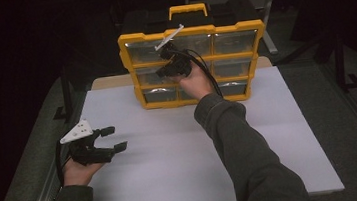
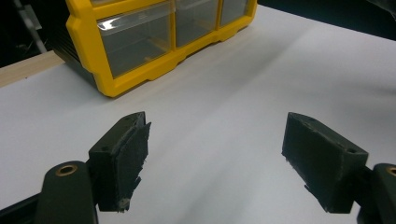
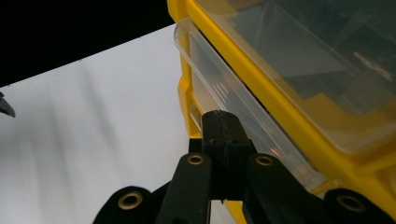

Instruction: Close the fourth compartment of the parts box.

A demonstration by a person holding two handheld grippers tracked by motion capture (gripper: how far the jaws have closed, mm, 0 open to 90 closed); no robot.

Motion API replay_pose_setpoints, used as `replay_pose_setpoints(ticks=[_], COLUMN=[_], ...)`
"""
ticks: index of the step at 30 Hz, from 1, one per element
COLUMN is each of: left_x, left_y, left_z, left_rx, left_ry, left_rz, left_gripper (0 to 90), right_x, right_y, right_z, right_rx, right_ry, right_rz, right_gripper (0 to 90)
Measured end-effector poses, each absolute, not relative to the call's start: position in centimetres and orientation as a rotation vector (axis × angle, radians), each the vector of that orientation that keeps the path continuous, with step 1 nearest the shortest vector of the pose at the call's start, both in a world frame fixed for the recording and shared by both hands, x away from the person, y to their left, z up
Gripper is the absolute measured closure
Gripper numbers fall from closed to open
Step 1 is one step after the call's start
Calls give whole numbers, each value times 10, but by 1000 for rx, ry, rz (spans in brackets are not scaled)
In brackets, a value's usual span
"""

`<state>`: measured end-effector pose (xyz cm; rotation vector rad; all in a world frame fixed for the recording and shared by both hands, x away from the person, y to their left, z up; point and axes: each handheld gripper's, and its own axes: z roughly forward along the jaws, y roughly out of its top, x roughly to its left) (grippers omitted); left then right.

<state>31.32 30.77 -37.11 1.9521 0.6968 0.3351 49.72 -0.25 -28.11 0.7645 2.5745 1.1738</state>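
A yellow organizer (image 1: 190,31) with clear drawers and a black top stands at the back of the white table (image 1: 182,155). My right gripper (image 1: 169,71) reaches its middle row, left of center. In the right gripper view its jaws (image 3: 219,122) are pressed together on the front lip of a clear drawer (image 3: 233,91), which sticks out a little from the yellow frame (image 3: 299,128). My left gripper (image 1: 112,139) hovers low over the table's front left, open and holding nothing. In the left gripper view (image 2: 217,123) it faces the organizer's bottom corner (image 2: 84,44).
The organizer has a yellow carry handle (image 1: 187,10) on top. Bare white table surface (image 2: 224,79) lies between the left gripper and the organizer. A strip of wooden table edge (image 2: 25,67) shows beside the white sheet. Dark floor surrounds the table.
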Motion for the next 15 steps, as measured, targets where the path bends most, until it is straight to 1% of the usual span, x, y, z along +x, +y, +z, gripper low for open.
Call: replay_pose_setpoints(ticks=[15], left_x=[314], left_y=[307], left_z=[-371], left_rx=[1960], left_ry=[696], left_rz=[332], left_gripper=[219], right_x=[497], right_y=[-6], right_z=[-282], right_rx=[791], right_ry=[2551], right_rz=[1192], right_gripper=[891])
